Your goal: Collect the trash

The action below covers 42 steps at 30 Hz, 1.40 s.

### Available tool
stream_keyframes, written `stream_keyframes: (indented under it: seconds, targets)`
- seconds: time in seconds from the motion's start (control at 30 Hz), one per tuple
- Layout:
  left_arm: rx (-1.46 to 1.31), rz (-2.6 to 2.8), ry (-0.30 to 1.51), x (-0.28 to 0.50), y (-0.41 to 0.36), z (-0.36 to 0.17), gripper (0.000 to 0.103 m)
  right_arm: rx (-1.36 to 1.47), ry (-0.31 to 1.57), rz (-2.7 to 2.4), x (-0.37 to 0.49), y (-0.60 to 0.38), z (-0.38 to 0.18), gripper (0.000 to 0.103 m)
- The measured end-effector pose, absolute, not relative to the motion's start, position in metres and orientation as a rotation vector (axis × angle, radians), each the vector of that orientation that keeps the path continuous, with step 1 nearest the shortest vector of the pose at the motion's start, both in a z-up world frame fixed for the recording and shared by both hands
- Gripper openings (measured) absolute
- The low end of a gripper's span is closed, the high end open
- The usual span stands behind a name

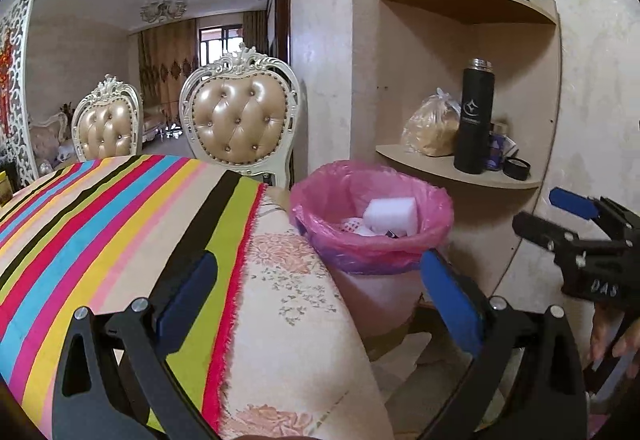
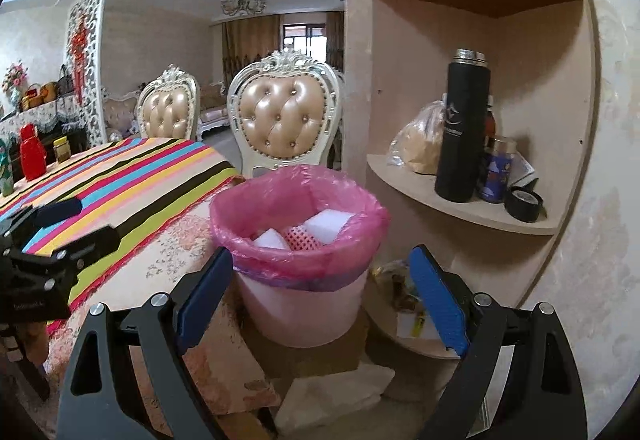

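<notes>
Both jaws gaping wide with nothing in them, left gripper and right gripper hovering just beside the pink-lined trash bin holding white foam scraps, probably hunting next for leftover trash nearby.

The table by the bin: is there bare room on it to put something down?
Yes. The striped cloth lies bare from its fringe toward the two chairs. A red bottle and jars crowd the table's far left end. The middle shelf beside the bin is packed with a flask and tape.
</notes>
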State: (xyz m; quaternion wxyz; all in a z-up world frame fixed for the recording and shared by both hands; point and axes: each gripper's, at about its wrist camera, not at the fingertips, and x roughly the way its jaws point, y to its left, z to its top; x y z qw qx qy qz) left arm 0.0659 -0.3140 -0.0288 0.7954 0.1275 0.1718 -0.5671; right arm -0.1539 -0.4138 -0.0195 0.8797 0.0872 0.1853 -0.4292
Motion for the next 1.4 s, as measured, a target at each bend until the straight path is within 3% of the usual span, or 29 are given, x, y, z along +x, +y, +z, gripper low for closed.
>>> stream_keyframes:
  seconds: [1.4]
  targets:
    - [0.31,-1.228,0.402,0.069,-0.324,-0.035,0.098,0.164,0.424,-0.881,-0.145,-0.408,-0.03,0.085]
